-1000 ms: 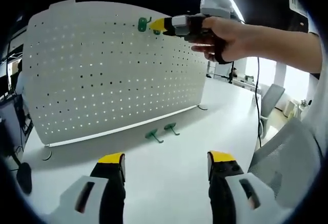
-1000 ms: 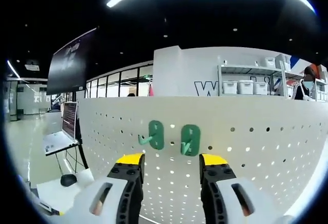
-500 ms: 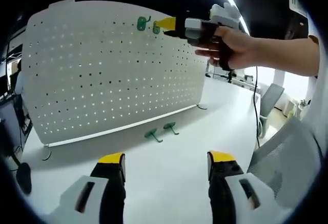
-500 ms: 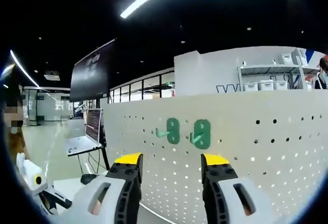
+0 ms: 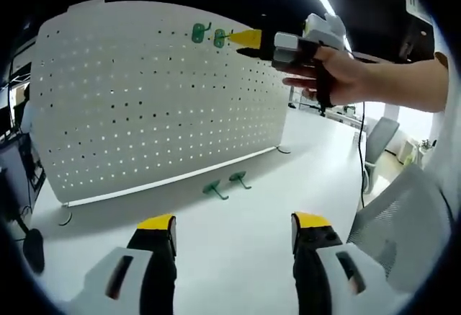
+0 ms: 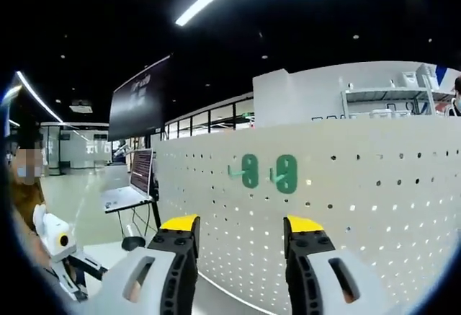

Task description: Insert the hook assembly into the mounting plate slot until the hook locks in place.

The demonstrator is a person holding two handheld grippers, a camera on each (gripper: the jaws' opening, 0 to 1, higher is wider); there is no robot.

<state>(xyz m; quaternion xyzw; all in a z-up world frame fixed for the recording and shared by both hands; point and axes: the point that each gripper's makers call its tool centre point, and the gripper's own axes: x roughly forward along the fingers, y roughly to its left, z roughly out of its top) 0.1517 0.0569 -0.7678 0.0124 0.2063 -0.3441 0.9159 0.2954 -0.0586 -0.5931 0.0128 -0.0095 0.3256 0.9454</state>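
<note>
A: Hooks: 2 green hooks (image 6: 268, 171) seated high on the pegboard (image 5: 144, 106), 2 spare hooks (image 5: 227, 184) on the tabletop (image 5: 238, 243).

B: Right tongs (image 6: 242, 228) agape, empty, near the board. Left tongs (image 5: 229, 227) agape, empty.

A: Next one: square to the slot, push flush.

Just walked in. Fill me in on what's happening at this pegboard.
A person is mounting green hooks on a white pegboard with two handheld grippers. Two hooks already hang side by side near the board's top edge. The right gripper is up by them, jaws open and holding nothing. The left gripper waits low over the table, also open. Two spare hooks lie on the table in front of the board.
</note>
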